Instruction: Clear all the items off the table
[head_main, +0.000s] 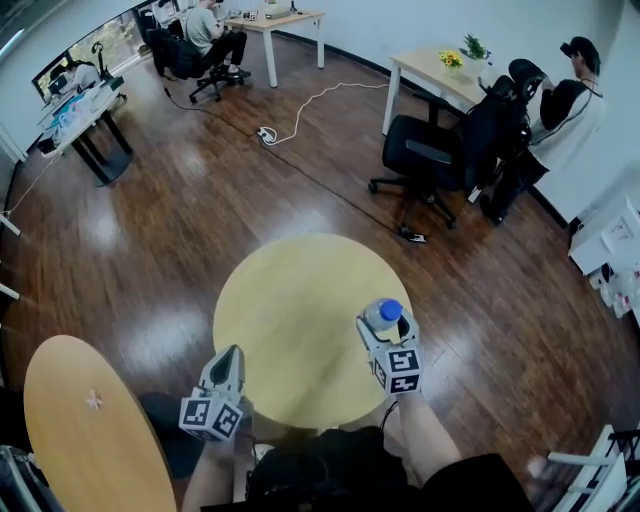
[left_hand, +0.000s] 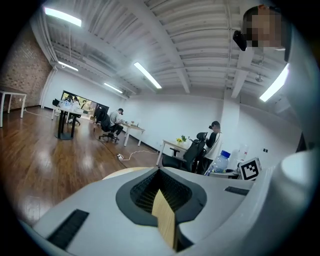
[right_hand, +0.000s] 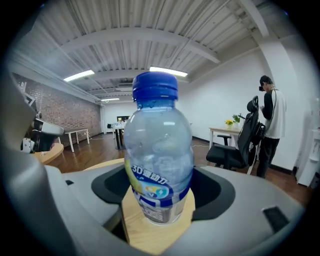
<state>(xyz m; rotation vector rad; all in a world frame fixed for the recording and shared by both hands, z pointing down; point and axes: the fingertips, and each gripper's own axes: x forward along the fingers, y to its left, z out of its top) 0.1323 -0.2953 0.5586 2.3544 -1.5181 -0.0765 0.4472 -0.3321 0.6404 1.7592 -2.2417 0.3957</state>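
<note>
**One loaded, one empty**

Your left gripper (head_main: 231, 353) hovers at the near-left edge of the tabletop (head_main: 290, 300), its jaws drawn together with nothing between them. Your right gripper (head_main: 384, 322) is over the near-right edge, jaws clamped on an upright bottle (right_hand: 157, 150).

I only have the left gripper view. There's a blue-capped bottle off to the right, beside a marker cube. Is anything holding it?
Observer: Yes. The right gripper view shows the right gripper shut on the bottle, with its jaws around the lower body at the label band.
Operator: Is there anything else on the table to clear?
Observer: The head view shows nothing else on the round table. Only the two grippers are over its near edge.
</note>
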